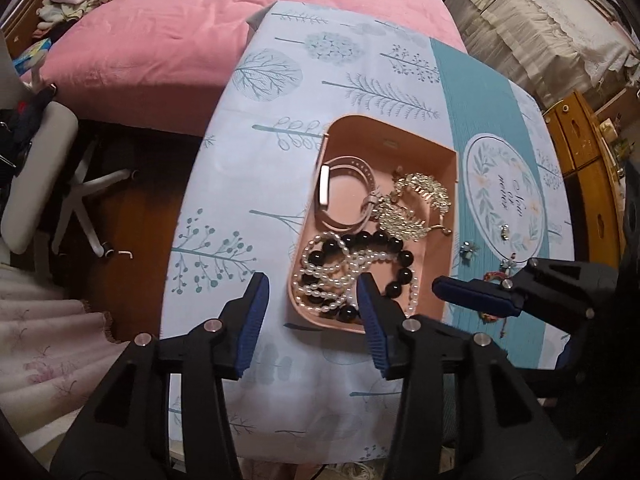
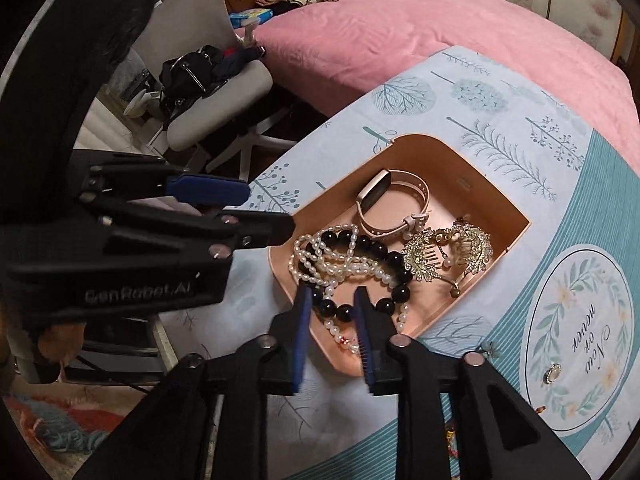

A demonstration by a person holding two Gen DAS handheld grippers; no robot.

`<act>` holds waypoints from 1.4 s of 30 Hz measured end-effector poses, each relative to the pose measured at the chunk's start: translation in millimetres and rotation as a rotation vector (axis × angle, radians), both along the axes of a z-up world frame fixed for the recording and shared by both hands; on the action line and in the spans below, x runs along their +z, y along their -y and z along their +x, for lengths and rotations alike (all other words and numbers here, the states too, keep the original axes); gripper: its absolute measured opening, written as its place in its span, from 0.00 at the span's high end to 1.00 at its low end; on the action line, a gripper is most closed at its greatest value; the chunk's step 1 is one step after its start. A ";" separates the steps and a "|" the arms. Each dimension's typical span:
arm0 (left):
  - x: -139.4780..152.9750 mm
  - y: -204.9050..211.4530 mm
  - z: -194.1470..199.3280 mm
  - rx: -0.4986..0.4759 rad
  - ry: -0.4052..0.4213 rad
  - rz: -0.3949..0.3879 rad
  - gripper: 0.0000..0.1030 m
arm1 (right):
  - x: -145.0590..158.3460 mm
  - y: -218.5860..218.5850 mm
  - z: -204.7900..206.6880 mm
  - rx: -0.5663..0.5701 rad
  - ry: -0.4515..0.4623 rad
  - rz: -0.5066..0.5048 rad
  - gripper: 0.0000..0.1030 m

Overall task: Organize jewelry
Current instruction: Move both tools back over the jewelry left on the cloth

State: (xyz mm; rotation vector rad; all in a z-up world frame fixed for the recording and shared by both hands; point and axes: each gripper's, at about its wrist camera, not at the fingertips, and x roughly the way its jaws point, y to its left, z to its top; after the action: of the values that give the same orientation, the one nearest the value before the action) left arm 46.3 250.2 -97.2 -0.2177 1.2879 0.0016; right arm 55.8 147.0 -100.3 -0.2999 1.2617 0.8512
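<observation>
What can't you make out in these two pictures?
- Pearl strand, right wrist view: its near end runs behind the right hand-held gripper.
- Small pieces on the cloth, left wrist view: too small to name.
- Red braided piece, left wrist view: mostly hidden behind the right hand-held gripper.
- Tray, left wrist view: its near corner is covered by a finger.

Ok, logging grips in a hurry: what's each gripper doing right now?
Left gripper: open, holding nothing, over the tray edge.
Right gripper: partly open, holding nothing, above the beads.
</observation>
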 end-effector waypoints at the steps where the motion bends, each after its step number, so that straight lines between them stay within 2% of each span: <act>1: -1.0 2.6 0.3 -0.004 -0.006 -0.001 0.59 | 0.5 2.1 -0.7 -0.005 0.002 -0.002 0.74; 7: 2.5 22.5 -0.8 -0.054 0.008 0.022 0.59 | 17.2 29.1 -4.0 -0.064 0.027 0.030 0.74; 11: 5.3 44.3 -3.0 -0.107 0.028 0.025 0.59 | 23.9 60.5 -7.0 -0.142 0.042 0.049 0.74; 16: 0.4 76.4 -4.8 -0.203 0.028 0.029 0.59 | 19.4 100.6 -14.4 -0.223 0.048 0.007 0.74; 23: 0.5 128.6 -1.6 -0.339 0.031 0.023 0.59 | 12.6 175.1 -18.5 -0.395 0.043 -0.064 0.74; 29: 3.5 170.4 6.9 -0.429 0.061 0.032 0.59 | 15.8 224.3 -15.9 -0.515 0.049 -0.063 0.74; 35: -11.2 197.5 19.9 -0.442 0.048 0.007 0.59 | 10.1 241.6 -8.8 -0.550 0.050 -0.031 0.74; 42: -37.3 200.8 35.4 -0.364 -0.002 -0.047 0.59 | -17.1 227.9 -0.9 -0.458 0.068 -0.001 0.74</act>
State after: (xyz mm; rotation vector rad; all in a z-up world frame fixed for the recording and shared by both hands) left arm 81.7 49.4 -134.4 -0.0209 1.3154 -0.3391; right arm 54.9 -80.9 -117.4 -0.0338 1.2033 0.4442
